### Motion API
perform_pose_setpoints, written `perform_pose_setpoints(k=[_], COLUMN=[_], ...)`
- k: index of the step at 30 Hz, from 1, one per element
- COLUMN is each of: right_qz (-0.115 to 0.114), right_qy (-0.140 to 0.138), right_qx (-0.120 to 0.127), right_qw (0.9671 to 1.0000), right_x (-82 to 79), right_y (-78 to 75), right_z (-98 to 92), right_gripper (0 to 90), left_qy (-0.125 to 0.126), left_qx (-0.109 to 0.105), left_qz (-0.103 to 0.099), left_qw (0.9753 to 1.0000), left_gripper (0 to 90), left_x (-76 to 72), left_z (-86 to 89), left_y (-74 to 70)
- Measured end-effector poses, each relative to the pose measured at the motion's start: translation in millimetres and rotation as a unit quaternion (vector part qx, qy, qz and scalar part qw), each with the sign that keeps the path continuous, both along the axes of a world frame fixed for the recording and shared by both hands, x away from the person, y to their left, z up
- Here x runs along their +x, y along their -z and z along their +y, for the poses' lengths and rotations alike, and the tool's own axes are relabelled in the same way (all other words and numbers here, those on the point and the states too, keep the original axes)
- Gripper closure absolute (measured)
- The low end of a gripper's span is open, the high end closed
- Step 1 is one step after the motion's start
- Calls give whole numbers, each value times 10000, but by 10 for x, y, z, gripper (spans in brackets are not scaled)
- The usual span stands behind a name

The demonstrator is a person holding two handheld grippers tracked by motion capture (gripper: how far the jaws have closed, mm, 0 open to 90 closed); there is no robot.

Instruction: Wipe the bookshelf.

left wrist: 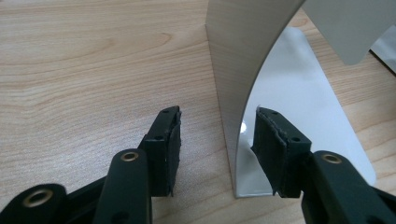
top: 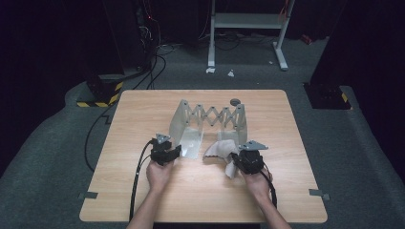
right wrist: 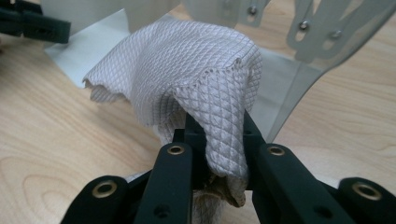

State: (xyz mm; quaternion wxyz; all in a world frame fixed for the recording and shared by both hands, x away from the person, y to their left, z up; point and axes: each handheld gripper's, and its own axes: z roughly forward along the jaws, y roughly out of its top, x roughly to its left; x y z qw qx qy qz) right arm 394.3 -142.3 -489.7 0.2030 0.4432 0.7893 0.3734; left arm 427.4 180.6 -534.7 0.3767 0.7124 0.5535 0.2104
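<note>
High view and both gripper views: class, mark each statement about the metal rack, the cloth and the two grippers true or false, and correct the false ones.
1. The right gripper is shut on the white cloth. True.
2. The left gripper is clamped tight on the metal rack's end panel. False: its jaws stand open, one on each side of the panel's lower edge, with a gap showing.
3. The metal rack has a zigzag folding lattice across its back. True.
4. The cloth lies flat and fully spread on the table. False: it is bunched and lifted at the gripper.
5. The rack lies on the floor beside the table. False: it stands on the table.
</note>
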Motion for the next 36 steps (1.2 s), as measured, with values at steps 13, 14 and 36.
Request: perform_pose_setpoints(k=[13,14,36], right_qz=[-110,-107,-118], right_qy=[333,350,304], right_qx=[-82,-106,75], right_qw=[9993,9993,9994], right_x=[195,221,255], right_y=[-76,-79,-137], right_z=[161,162,267], right_gripper=[813,813,814], left_qy=[0,-6,-19], left_qx=[-7,-8,237], left_qz=[-2,-1,-38], left_qw=[10000,10000,9997], left_gripper=[530,530,850], left_x=[3,3,0], left_z=[4,5,-40], left_y=[0,0,-5])
